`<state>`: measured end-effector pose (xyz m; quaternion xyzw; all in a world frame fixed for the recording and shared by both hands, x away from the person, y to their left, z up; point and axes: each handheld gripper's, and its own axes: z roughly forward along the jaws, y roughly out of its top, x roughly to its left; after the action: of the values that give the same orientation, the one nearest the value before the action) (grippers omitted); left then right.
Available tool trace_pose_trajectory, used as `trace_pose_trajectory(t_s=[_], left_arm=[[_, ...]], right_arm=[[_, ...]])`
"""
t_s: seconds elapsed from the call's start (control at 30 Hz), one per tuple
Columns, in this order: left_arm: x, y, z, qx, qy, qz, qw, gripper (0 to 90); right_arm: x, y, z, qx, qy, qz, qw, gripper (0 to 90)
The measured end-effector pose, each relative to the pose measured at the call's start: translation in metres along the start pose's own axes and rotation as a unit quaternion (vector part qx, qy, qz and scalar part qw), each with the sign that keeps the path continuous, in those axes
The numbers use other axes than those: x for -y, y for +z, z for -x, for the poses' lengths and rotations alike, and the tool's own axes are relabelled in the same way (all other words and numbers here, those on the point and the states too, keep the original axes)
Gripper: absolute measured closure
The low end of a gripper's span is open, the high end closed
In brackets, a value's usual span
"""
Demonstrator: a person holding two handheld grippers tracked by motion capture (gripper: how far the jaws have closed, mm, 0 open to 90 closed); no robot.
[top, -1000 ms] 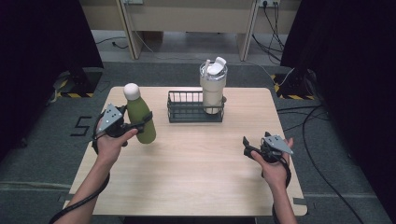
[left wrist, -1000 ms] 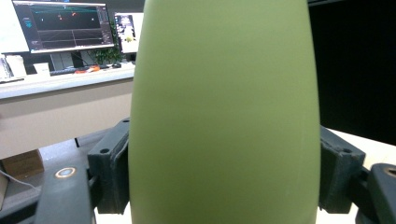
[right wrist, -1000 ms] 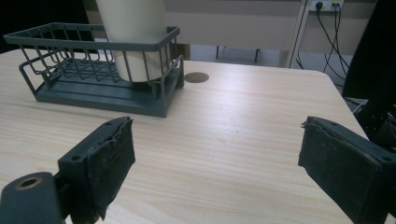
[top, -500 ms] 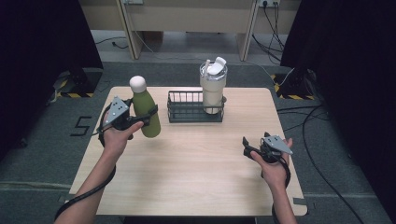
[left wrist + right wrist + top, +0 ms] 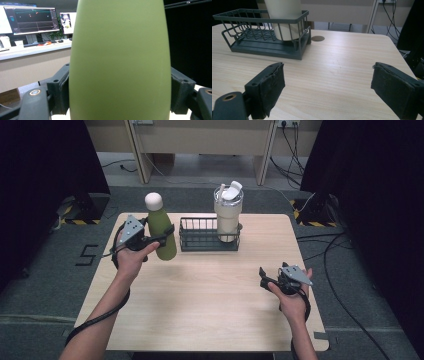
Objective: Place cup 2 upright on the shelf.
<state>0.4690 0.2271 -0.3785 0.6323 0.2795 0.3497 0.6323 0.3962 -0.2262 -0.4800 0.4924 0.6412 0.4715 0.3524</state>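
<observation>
An olive-green bottle [image 5: 162, 234] with a white round cap is held upright just left of the dark wire basket [image 5: 196, 240]. My left gripper [image 5: 161, 236] is shut on the bottle [image 5: 120, 62], whose body sits between both black jaws in the left gripper view. A cream tumbler [image 5: 228, 215] with a white flip lid stands in the right end of the basket [image 5: 264, 42]. My right gripper [image 5: 267, 279] hovers over the table's right front part, open, with nothing between its pads [image 5: 272, 87].
The light wooden table [image 5: 210, 295] has a small round brown disc [image 5: 318, 38] just right of the basket. Black curtains flank both sides, cables lie on the floor at the right, and a desk with monitors stands beyond the table.
My left gripper has carried the green bottle to the right and away from me, up beside the basket's left end. The right gripper has stayed in place.
</observation>
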Motion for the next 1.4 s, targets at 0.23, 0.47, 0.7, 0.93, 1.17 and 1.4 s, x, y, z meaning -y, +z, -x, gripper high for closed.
trace_pose_trajectory(t_s=[0.23, 0.47, 0.7, 0.93, 1.17, 1.4], left_arm=[[-0.005, 0.010, 0.003, 0.005, -0.007, 0.002, 1.0000, 22.6], [-0.009, 0.020, 0.003, 0.005, -0.001, 0.008, 1.0000, 22.6], [-0.015, 0.029, 0.003, 0.006, -0.007, 0.009, 0.9999, 22.6], [-0.021, 0.041, 0.004, 0.007, -0.008, 0.015, 0.9998, 22.6], [-0.025, 0.051, 0.002, 0.002, -0.004, 0.020, 0.9998, 22.6], [-0.025, 0.061, 0.000, 0.003, -0.014, 0.018, 0.9997, 22.6]], right_arm=[[0.001, 0.001, 0.000, 0.000, 0.002, -0.001, 1.0000, 11.7], [0.001, 0.000, 0.000, 0.000, 0.004, -0.002, 1.0000, 11.8], [0.001, 0.001, 0.000, 0.000, 0.006, -0.003, 1.0000, 12.0], [0.002, 0.001, 0.000, -0.001, 0.006, -0.003, 1.0000, 12.1], [0.002, 0.001, 0.001, 0.000, 0.007, -0.004, 1.0000, 12.2], [0.003, 0.002, 0.001, -0.001, 0.008, -0.006, 0.9999, 12.4]])
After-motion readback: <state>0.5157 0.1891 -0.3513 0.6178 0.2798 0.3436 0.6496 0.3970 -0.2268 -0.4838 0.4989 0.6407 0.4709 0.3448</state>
